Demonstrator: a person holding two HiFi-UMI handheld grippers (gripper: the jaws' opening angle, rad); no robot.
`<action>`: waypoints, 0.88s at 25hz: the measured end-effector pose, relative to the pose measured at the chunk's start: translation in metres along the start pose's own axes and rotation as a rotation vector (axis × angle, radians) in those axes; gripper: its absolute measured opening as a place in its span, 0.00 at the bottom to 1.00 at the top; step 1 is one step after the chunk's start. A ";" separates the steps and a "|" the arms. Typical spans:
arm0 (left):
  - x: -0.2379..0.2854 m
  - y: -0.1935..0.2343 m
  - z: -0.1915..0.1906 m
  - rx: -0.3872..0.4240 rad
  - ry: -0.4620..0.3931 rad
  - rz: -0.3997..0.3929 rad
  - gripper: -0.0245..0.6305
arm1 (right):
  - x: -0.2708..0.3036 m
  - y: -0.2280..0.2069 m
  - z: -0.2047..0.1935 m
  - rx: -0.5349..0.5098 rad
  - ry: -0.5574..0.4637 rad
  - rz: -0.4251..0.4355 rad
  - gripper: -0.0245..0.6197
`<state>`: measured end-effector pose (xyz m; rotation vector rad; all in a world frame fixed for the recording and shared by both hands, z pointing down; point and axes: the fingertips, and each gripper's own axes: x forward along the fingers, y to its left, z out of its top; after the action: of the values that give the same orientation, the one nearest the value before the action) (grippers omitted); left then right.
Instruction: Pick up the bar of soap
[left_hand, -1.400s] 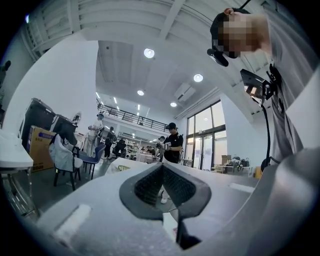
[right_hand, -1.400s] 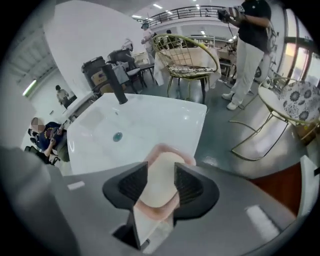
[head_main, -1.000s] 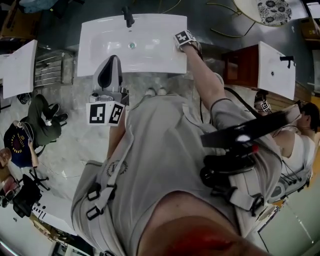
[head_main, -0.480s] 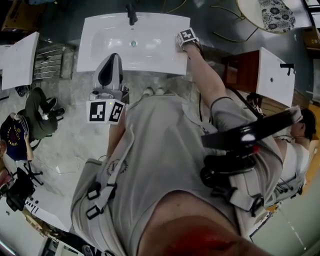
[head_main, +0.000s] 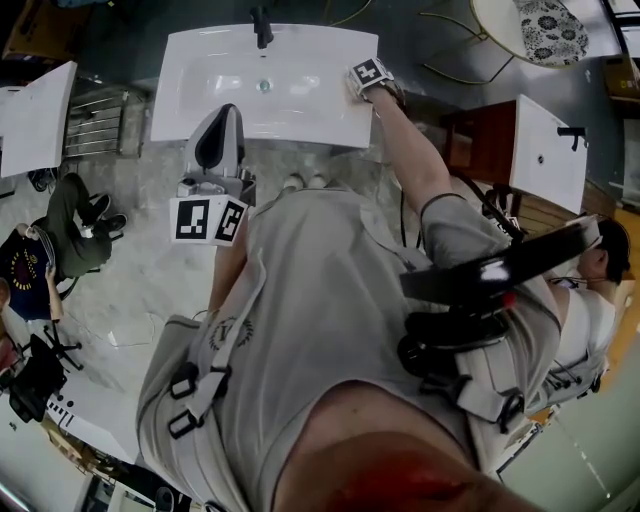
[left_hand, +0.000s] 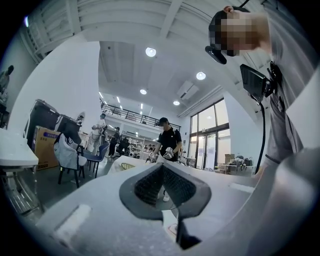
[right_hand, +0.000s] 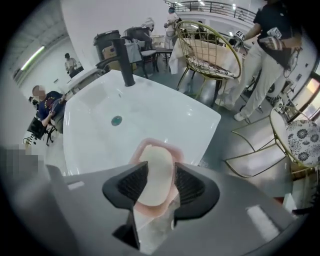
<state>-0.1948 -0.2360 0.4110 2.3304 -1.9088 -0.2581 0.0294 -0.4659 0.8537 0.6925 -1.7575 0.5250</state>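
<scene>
That sink (right_hand: 150, 110) is gleaming, glossy white, ceramic by the look, and the faucet (right_hand: 124, 57) on it is matt black metal. Now the bar of soap (right_hand: 156, 170): smooth, waxy, pale cream, and the soap dish (right_hand: 150, 142) looks like shiny pink plastic. On the right gripper (right_hand: 160, 165), matt grey plastic shells and black, ribbed, rubbery pads (right_hand: 134, 184). Behind, a chair (right_hand: 210, 45) of gold wire metal, and the floor (head_main: 150, 290) is polished, marble-veined stone
</scene>
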 end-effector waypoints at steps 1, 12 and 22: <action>0.000 0.000 0.000 0.001 0.002 -0.001 0.03 | 0.003 -0.002 0.003 0.003 -0.008 0.000 0.32; -0.008 0.005 -0.003 -0.014 0.017 0.015 0.03 | 0.013 0.019 -0.010 0.021 0.059 0.073 0.53; 0.000 0.009 -0.007 -0.022 0.014 0.004 0.03 | -0.002 0.001 -0.026 0.132 -0.107 0.046 0.24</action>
<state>-0.2020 -0.2380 0.4199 2.3079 -1.8952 -0.2601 0.0467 -0.4477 0.8594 0.7860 -1.8540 0.6497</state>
